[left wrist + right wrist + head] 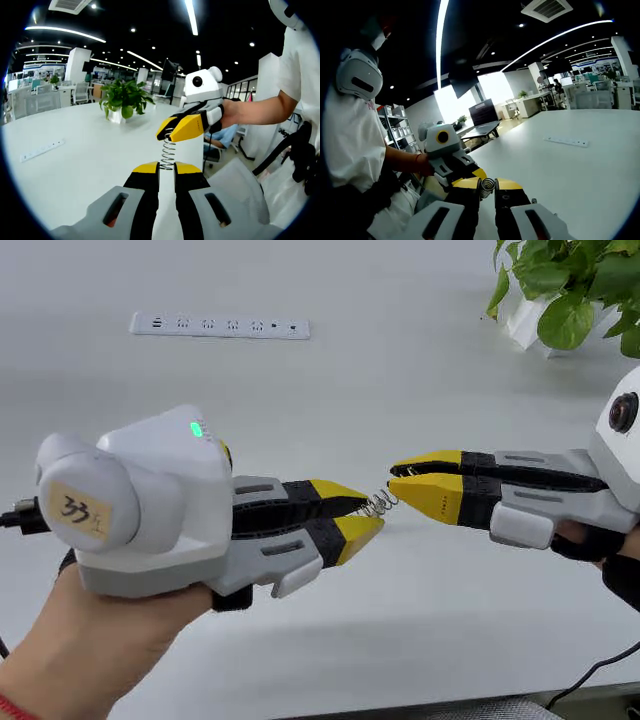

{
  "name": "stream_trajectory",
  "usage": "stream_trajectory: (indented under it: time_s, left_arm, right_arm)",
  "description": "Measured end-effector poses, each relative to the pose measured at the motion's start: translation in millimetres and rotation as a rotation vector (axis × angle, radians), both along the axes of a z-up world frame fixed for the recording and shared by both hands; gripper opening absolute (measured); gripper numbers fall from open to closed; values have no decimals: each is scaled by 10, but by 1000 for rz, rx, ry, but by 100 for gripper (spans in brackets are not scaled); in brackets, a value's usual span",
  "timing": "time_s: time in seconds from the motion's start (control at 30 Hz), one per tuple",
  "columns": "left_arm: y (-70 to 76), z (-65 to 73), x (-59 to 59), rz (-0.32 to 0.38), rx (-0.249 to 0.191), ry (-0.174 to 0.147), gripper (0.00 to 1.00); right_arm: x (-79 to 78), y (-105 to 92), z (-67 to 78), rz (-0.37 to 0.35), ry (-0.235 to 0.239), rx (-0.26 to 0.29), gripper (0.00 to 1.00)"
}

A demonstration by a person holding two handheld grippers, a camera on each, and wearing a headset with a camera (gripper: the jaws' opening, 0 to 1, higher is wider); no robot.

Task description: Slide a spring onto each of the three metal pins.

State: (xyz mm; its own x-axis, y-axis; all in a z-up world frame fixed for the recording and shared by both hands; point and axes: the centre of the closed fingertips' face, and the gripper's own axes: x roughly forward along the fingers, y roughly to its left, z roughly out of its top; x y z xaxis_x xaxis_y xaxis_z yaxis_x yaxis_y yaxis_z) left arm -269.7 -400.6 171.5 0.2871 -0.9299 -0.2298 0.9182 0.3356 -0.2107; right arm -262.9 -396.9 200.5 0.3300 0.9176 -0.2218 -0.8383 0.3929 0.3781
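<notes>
Nearest, low in the head view: a bare hand carrying the left gripper, white body, black jaws with yellow tips. Jaws drawn almost together, pinching one end of a small silvery coiled wire spring.

The spring hangs in the air above the table, bridging the two tools tip to tip. In the left gripper view it rises straight out of the narrow gap between the jaws.

The right gripper faces the left one. Jaws nearly closed; the spring's far end sits between their tips in the right gripper view. It appears to be gripped there.

No metal pins can be made out; one inside the coil would be hidden.

Judgement: this spring is in hand and not seen seated on anything. How many of the three are done cannot be told.

Beyond: pale grey table, white power strip, green potted plant.
</notes>
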Motion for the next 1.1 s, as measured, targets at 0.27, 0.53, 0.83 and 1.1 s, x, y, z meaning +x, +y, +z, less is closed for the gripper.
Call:
stream_trajectory:
  time_s: [0.27,0.53,0.83,1.1]
  left_arm:
    - [-19,-25,-14,-5,9,5,7]
    - [-48,-56,-33,-22,31,-5,7]
    - [-52,-116,-69,-37,67,-21,7]
    - [-65,-147,-102,-53,83,-25,7]
  right_arm:
    - [-23,2,-6,11,-1,-14,6]
    - [-45,26,-8,33,-23,-62,6]
    - [-98,78,-53,68,-53,-137,6]
    - [-146,105,-78,116,-103,-237,6]
